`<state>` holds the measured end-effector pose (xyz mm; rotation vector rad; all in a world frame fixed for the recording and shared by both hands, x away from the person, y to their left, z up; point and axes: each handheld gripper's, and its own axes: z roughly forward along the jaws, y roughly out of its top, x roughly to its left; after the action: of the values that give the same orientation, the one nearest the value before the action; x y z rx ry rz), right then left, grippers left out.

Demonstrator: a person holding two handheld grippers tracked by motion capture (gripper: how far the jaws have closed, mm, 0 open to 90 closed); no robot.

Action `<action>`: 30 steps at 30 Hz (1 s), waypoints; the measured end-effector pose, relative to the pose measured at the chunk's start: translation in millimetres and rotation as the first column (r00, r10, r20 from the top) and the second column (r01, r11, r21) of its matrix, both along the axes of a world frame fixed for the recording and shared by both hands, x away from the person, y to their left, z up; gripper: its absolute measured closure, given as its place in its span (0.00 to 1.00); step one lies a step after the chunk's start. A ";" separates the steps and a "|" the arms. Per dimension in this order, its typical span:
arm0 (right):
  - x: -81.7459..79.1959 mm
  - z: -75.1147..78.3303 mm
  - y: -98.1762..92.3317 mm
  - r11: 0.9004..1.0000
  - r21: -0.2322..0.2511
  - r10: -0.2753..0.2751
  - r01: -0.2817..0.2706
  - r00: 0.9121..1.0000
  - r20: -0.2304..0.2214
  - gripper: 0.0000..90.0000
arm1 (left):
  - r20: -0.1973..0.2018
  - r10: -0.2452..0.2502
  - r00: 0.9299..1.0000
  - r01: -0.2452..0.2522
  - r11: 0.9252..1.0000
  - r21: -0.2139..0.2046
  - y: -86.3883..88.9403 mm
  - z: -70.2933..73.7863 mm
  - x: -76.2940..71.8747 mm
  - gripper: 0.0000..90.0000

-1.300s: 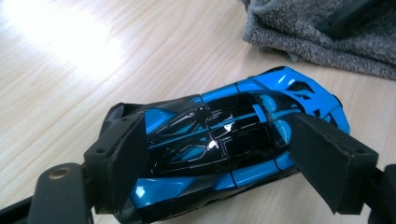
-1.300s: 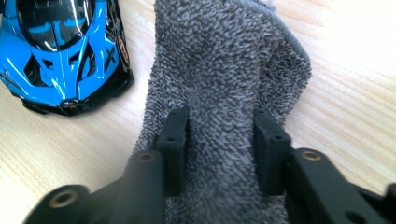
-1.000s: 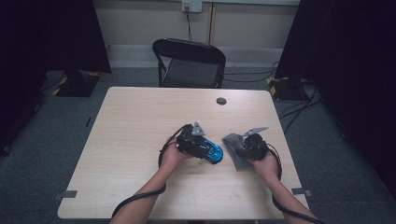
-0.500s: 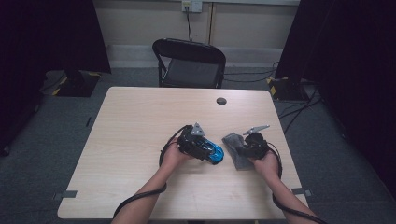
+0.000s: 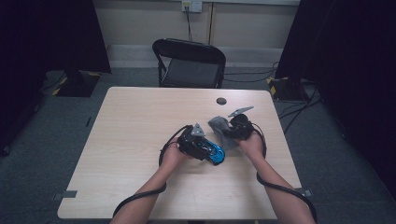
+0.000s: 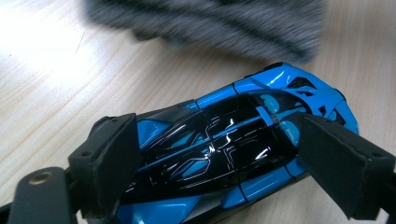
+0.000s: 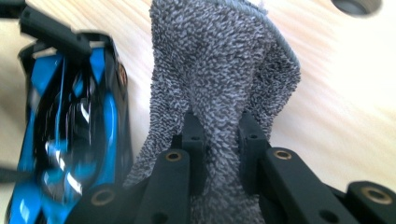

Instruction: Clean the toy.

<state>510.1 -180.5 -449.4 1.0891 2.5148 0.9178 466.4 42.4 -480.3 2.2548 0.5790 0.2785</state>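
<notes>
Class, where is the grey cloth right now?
In the high view the grey cloth lies right of the table's centre, pinched in the right tool, just beyond the blue toy car.

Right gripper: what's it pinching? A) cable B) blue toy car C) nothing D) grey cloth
D: in the right gripper view, the right gripper has its jaws shut on a bunched fold of the grey cloth, while the blue toy car lies beside it on the table.

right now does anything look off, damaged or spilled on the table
Nothing stands out. The blue toy car sits intact between the left gripper pads, and the right gripper pinches a bunched grey cloth beside it; no spill on the table.
</notes>
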 end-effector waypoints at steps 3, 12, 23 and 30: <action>10.2 -6.1 15.7 0.999 -0.009 0.033 -0.033 0.999 -0.003 0.87 | 0.002 -0.006 1.000 0.006 1.000 -0.005 -0.4 -0.3 -0.8 0.16; 20.8 -25.2 53.2 0.981 -0.050 0.188 -0.189 0.982 -0.028 0.87 | 0.006 -0.002 1.000 0.002 1.000 -0.011 3.5 -1.1 1.1 0.16; 16.9 -22.9 51.6 0.963 -0.073 0.255 -0.258 0.966 -0.040 0.87 | 0.000 0.011 1.000 -0.011 1.000 -0.016 2.2 -0.9 0.4 0.16; 14.8 -22.8 46.5 0.963 -0.063 0.260 -0.263 0.964 -0.049 0.87 | -0.002 0.011 1.000 -0.011 1.000 -0.014 1.9 -0.7 0.2 0.16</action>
<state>524.9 -134.0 -472.1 0.7737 2.7476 0.8720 466.6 44.3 -480.9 2.2394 0.5928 0.2768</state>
